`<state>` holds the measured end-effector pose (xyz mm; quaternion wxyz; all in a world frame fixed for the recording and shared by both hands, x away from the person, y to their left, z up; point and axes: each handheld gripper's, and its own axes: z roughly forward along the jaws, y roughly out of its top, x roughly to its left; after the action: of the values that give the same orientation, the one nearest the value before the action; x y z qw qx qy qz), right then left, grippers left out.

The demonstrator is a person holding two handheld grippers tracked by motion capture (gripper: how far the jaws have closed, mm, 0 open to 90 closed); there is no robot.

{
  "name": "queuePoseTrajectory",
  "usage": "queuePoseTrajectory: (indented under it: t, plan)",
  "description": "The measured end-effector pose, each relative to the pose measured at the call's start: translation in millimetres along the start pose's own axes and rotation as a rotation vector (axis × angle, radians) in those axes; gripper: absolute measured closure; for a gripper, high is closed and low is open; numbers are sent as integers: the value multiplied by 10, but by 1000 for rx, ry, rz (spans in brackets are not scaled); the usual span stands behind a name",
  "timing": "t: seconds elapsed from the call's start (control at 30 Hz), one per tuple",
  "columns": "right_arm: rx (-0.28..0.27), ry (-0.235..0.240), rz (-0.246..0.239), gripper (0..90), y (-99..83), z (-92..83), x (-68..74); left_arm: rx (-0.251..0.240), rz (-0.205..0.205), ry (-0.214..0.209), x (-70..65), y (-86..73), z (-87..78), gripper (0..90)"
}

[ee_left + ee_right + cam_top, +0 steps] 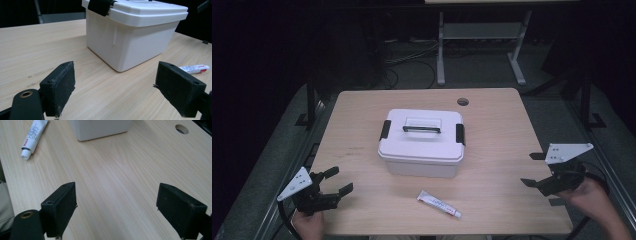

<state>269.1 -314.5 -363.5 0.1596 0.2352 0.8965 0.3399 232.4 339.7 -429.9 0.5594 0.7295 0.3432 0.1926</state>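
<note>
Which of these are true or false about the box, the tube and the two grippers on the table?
1. The box has its lid on. True.
2. The tube lies on top of the box. False: it lies on the table, in front of the box.
3. The left gripper holds the tube. False: its jaws stand open with nothing between them.
4. The right gripper is open. True.
5. Black latches sit at both ends of the lid. True.
</note>
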Motion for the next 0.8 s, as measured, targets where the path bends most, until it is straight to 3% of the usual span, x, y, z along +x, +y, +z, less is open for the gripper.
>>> queuePoseTrajectory:
  t: [0.27, 0.43, 0.8]
  plan:
    - [29, 15, -29, 159, 112, 9, -56, 6, 4, 1, -7, -7, -11, 157]
    - [33, 16, -57, 159, 218, -12, -64, -15, -2, -1, 10, -10, -50, 157]
    - [82, 54, -159, 165, 747, 32, -122, -3, 6, 0, -2, -4, -25, 157]
